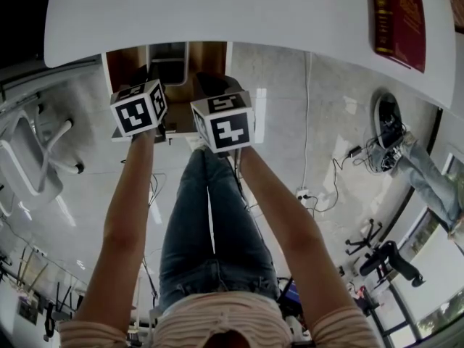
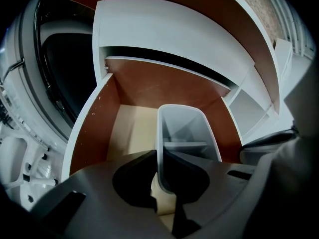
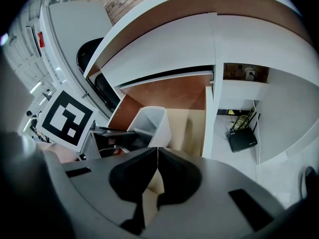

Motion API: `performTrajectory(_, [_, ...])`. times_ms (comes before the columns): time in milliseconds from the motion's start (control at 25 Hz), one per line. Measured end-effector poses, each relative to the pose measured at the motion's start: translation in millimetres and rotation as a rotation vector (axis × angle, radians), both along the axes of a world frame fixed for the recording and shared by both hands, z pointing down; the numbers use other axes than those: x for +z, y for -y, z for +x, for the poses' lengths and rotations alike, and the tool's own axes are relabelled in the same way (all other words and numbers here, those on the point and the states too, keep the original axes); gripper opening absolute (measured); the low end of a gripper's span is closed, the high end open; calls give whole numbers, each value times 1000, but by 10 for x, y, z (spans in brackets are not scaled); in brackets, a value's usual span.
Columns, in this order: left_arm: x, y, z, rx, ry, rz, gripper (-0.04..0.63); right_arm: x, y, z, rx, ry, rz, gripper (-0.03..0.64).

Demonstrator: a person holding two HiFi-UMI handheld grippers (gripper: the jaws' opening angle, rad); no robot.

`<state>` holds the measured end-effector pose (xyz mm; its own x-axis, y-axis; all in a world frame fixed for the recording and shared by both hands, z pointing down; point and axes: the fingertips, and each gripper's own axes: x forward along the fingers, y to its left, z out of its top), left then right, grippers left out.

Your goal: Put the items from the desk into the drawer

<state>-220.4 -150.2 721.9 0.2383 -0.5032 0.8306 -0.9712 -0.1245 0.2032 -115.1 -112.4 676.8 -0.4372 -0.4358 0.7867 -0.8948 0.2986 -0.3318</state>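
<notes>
Left gripper (image 2: 160, 183) jaws pinch the near wall of a grey bin (image 2: 187, 128); bin sits just ahead of them, within the open drawer (image 2: 130, 128); right gripper (image 3: 157, 171) jaws pressed together, empty, bin ahead-left; placing step, likely; next: settle bin on drawer floor, release.

A black router (image 3: 243, 136) stands on the pale floor (image 3: 227, 156).

Container (image 2: 187, 121) in open drawer (image 2: 92, 133) under desk (image 1: 217, 13), book (image 1: 397, 17) on desk's right end
</notes>
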Motion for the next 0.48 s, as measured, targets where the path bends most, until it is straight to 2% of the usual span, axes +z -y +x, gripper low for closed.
performTrajectory(480, [134, -112, 36, -6, -11, -76, 41, 12, -13, 20, 14, -14, -10, 17])
